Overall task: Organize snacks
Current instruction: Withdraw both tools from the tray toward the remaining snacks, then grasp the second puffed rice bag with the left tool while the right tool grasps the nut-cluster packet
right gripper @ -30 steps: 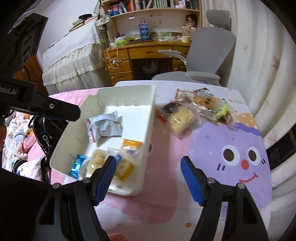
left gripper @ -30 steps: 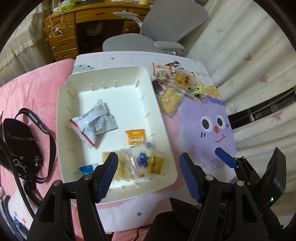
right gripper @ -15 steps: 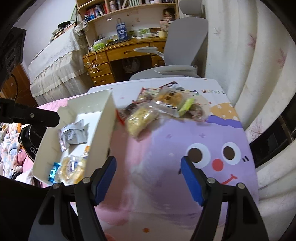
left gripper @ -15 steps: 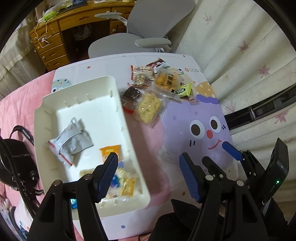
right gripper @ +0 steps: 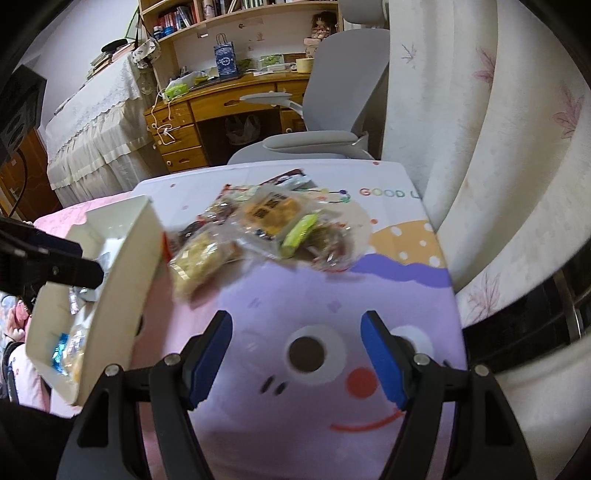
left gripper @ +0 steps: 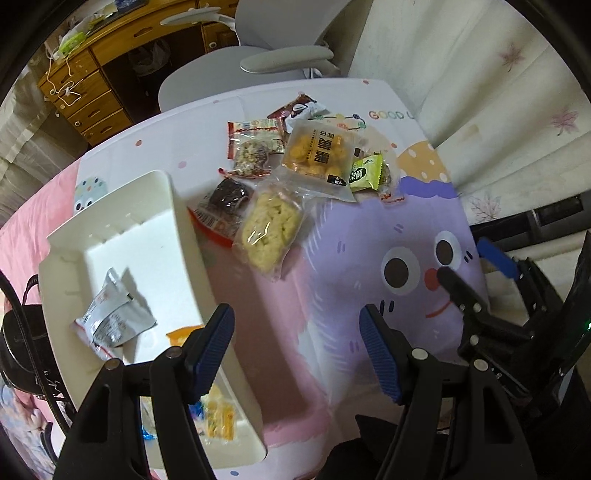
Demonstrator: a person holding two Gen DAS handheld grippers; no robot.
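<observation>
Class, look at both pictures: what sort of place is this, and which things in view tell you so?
Most likely a bedroom or study at home: a wooden desk with bookshelves above it, a grey office chair, and a lace-covered bed. The snacks lie on a cartoon-printed table cover.

"GOOD" printed on tablecloth; snack packet lettering unreadable.
</observation>
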